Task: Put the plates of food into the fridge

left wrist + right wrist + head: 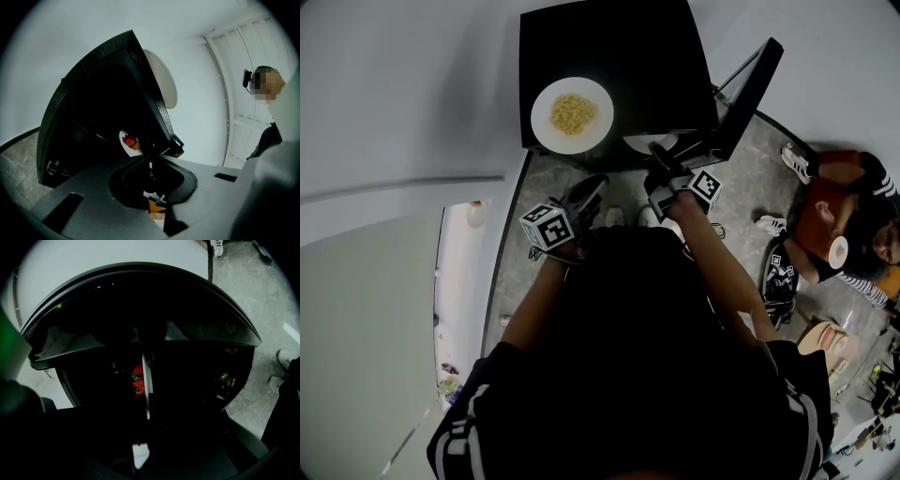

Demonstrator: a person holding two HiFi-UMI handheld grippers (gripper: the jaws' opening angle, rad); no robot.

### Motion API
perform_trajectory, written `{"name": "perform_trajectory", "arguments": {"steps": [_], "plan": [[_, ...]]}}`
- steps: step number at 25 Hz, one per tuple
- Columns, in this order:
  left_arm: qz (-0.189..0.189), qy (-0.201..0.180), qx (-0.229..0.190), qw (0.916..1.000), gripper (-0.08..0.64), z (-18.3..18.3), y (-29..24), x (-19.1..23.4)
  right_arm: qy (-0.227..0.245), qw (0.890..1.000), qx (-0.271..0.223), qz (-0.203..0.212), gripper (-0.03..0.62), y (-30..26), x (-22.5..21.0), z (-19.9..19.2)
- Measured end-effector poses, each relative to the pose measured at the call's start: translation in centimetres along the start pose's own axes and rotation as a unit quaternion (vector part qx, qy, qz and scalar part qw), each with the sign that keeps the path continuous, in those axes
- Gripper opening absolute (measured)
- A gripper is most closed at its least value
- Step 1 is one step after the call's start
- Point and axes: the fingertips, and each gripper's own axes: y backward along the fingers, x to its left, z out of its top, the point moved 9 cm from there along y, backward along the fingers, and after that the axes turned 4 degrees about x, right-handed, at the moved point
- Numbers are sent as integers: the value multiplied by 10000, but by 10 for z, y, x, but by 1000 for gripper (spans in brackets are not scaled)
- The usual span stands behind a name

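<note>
Your right claw (659,157) is pinched shut on the rim of the strawberry plate (147,380) and holds it inside the open black fridge (609,56). Your left claw (151,161) is closed with nothing in it, near the fridge. The noodle plate (598,98) sits on top of the fridge.

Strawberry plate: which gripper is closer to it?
Right. The right gripper grips the strawberry plate by its rim inside the fridge. The left gripper is shut, outside the fridge, short of the plate.
</note>
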Motion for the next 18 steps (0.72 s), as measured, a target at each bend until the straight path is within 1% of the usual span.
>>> {"name": "perform_trajectory", "arguments": {"steps": [7,18], "plan": [[8,13,-3,10000,35,1,-1,5,48,9999,-32,106,35,-7,-1,0],[11,-19,3,10000,35,-2,1,-1,56,9994,-123,311,37,-4,-2,6]]}}
